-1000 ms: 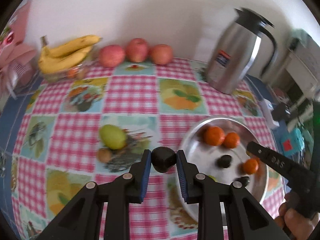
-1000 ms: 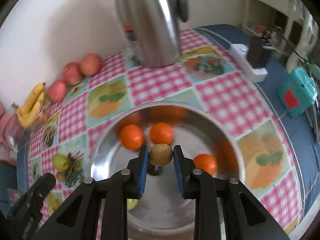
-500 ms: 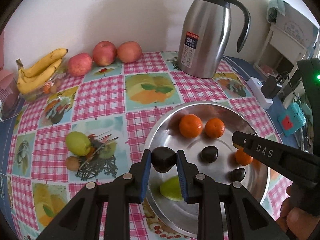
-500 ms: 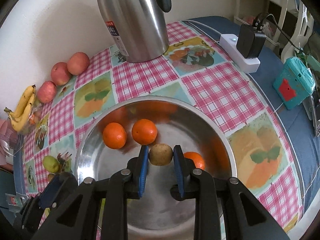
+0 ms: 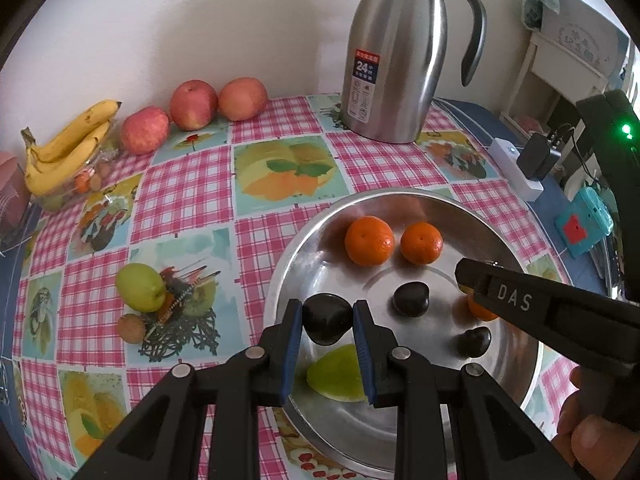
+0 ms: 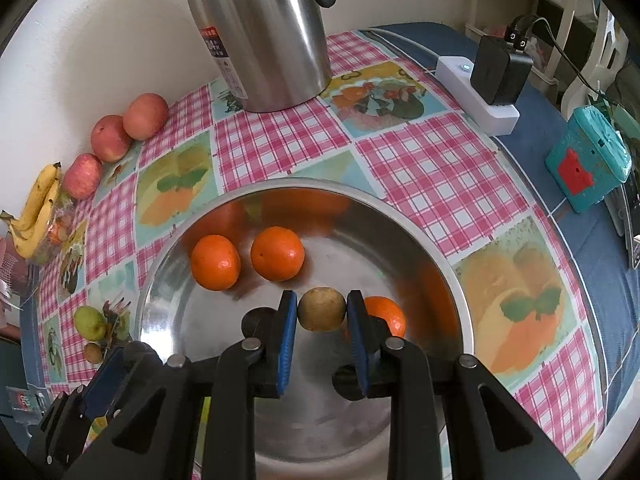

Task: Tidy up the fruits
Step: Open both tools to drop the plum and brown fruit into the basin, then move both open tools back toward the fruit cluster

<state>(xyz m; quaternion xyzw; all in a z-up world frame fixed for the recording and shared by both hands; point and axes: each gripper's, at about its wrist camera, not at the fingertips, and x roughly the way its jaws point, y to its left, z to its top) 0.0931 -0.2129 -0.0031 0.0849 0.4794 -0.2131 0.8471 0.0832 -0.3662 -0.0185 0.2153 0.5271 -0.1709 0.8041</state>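
Left wrist view: left gripper [image 5: 327,322] jaws clamp a dark chestnut [image 5: 326,317], hard and glossy, gripped across its flanks above the steel bowl [image 5: 288,264]. Right gripper [image 6: 322,314] jaws pinch a small brown fruit [image 6: 322,309] over the bowl's middle.

Both grippers [image 5: 327,317] [image 6: 322,309] clamped, angled down

Shiny metal bowl [image 5: 532,352], probably steel
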